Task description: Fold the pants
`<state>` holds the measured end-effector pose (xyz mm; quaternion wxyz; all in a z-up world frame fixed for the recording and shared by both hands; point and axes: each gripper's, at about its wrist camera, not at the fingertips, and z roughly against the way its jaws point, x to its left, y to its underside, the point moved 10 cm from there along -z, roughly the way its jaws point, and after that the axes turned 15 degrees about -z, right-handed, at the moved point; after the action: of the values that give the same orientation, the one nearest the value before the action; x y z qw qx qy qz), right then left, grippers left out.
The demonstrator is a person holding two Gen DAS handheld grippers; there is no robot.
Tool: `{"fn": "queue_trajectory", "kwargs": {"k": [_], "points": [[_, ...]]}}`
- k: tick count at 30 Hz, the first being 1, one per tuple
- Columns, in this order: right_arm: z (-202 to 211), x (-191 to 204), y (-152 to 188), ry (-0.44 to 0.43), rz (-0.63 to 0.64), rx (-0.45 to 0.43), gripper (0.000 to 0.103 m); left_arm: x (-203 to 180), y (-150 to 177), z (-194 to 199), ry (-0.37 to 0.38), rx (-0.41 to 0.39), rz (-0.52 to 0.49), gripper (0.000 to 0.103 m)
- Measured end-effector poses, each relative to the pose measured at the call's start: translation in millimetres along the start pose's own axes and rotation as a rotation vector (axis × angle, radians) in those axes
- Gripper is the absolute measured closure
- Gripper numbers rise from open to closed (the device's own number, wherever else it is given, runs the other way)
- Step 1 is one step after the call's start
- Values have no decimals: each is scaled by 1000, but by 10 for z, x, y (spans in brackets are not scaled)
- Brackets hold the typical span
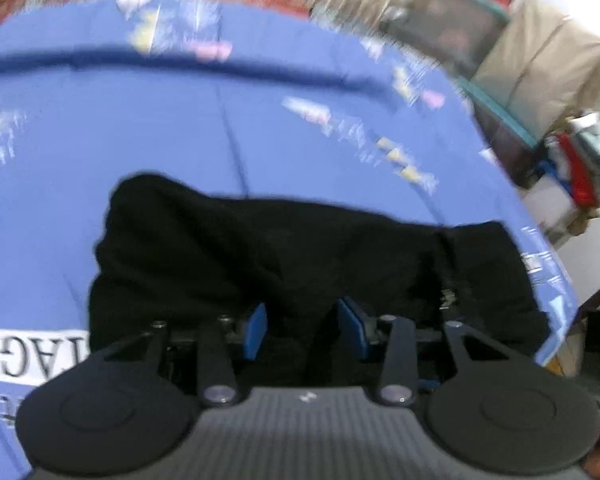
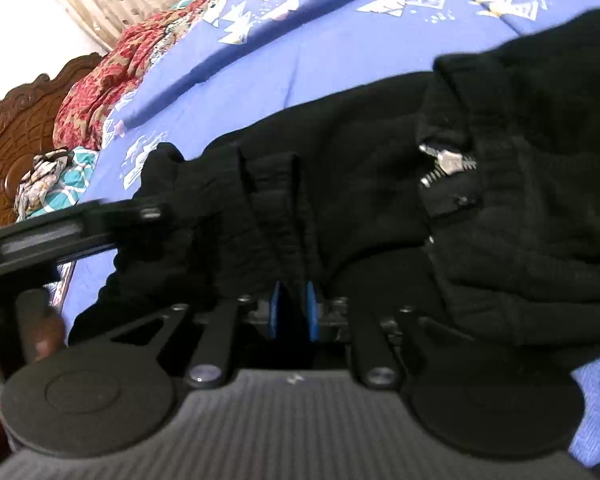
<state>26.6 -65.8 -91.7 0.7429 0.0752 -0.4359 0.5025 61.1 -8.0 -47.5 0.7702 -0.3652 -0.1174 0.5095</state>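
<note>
Black pants [image 1: 284, 248] lie bunched on a blue bedsheet [image 1: 180, 120]. In the left wrist view my left gripper [image 1: 302, 330] has its blue pads apart with black fabric lying between them. In the right wrist view my right gripper [image 2: 294, 312] has its blue pads nearly together, pinching a fold of the pants [image 2: 340, 184]. A metal zipper [image 2: 448, 166] shows on the waist part at the right. The left gripper's black body [image 2: 72, 220] reaches in from the left edge of the right wrist view.
A red patterned blanket [image 2: 108, 80] and a teal cloth [image 2: 60, 188] lie by the carved wooden headboard [image 2: 16, 128]. Storage bins [image 1: 452, 28], a beige bundle [image 1: 540, 68] and stacked clothes [image 1: 576, 168] stand beside the bed's right edge. A white printed label [image 1: 24, 354] is on the sheet.
</note>
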Motion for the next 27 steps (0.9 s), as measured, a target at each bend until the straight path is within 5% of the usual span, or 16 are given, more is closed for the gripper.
{"fn": "queue_trajectory", "kwargs": {"k": [3,6,8,11,17,18,20,27], "points": [[248,40,-72,-74,-33,-26,79,137,37,-182,10,32,61,60],[757,-51,-339,-102,-2,-218,73,257,16,-211,59,61,186,61],[1115,-304,-588,-51,-16,-381,56,223,-2,-168,46,66,178,61],[1512,-846,-874,63,-95,-550,45,149,2,-30,54,57,199,57],[1412,-1650,-901,137,-285,-477,38,75,-142,273,120,7,264,54],[1339,-1701,-871,113,-318,-452,39,64,-170,322,120,1,263,54],[1273,-1590,-793,97,-323,-442,78,25,-269,401,119,-12,256,53],[1309,-480,-504,0,-17,-420,85,-482,-773,604,187,-93,169,39]]}}
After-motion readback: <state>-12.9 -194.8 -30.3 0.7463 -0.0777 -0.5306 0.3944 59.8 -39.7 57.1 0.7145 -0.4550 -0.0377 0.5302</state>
